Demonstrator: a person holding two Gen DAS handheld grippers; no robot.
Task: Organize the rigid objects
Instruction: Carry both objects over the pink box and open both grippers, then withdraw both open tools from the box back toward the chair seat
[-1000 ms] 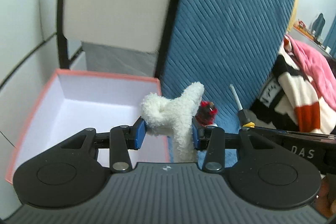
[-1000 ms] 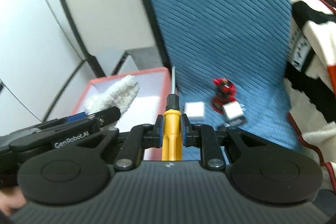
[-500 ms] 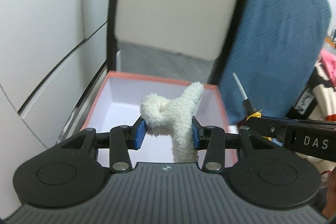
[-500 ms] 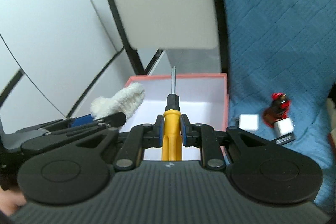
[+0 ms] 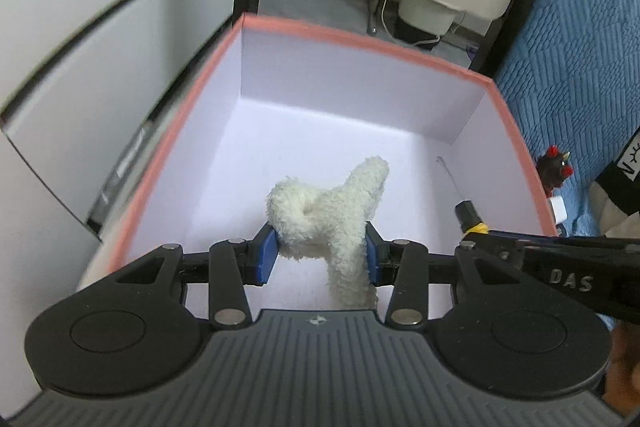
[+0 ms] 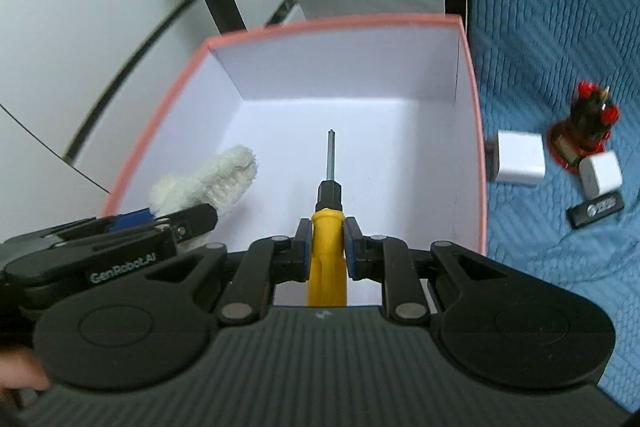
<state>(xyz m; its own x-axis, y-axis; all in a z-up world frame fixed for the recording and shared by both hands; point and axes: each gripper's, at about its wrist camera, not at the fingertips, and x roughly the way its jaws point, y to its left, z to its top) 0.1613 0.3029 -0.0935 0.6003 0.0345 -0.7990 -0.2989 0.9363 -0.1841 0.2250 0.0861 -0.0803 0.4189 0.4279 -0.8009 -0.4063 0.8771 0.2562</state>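
Both grippers have swung from the blue bedspread to hang over the open pink box. Stiff, light, the yellow screwdriver sits clamped by its handle in the right gripper; soft fleece toy squashes between the left gripper jaws.

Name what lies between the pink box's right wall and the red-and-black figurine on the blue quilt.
In the right wrist view, a white cube charger lies on the quilt between the box and figurine.

Bright even indoor light; soft shadows; fisheye warp; blurred edges.
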